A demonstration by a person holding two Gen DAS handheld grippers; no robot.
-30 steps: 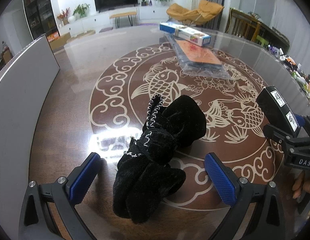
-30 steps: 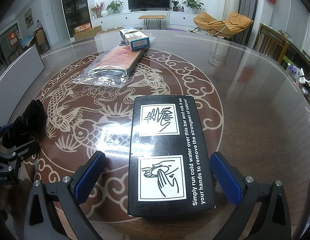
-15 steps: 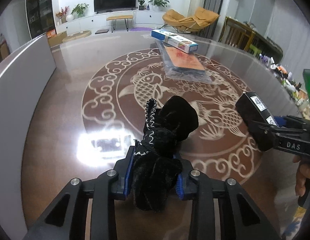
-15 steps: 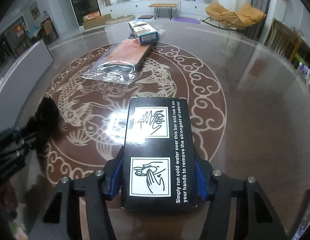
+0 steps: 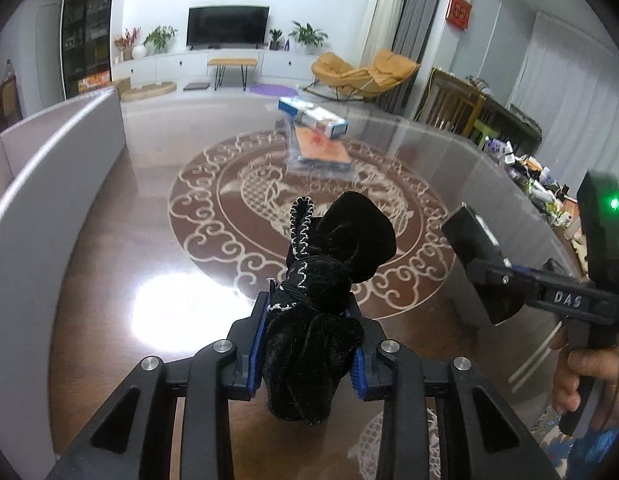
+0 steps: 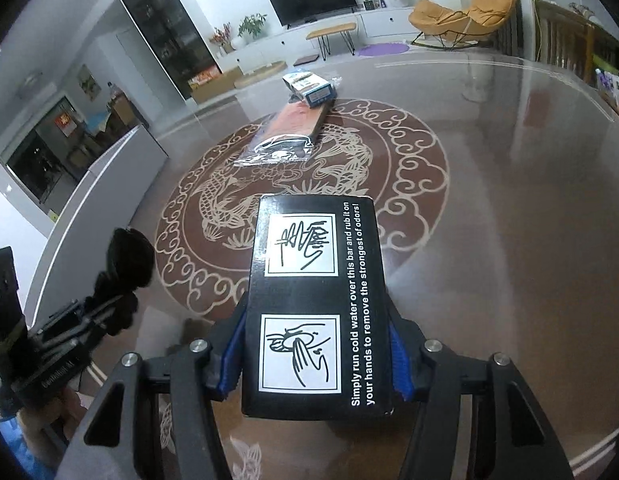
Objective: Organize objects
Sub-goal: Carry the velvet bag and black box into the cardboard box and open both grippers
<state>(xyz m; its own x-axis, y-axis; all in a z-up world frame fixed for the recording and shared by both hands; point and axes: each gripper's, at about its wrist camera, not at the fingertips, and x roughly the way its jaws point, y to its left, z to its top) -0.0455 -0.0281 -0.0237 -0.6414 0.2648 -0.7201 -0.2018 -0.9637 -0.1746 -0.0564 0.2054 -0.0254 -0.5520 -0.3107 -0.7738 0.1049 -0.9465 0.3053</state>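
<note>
Your left claw [image 5: 305,354] clamps the black velvet drawstring pouch [image 5: 325,280]; your right claw [image 6: 315,360] grips the black printed cardboard box [image 6: 315,300], both above the glossy brown tabletop [image 6: 489,220].

Beyond the glass-topped table [image 5: 109,264] with its carp medallion, a television [image 5: 228,26] sits above a white low cabinet [image 5: 169,66] flanked by potted plants [image 5: 159,37]. A wooden bench [image 5: 231,65] stands before it, and an orange lounge chair [image 6: 465,10] beside grey curtains [image 5: 413,8].
</note>
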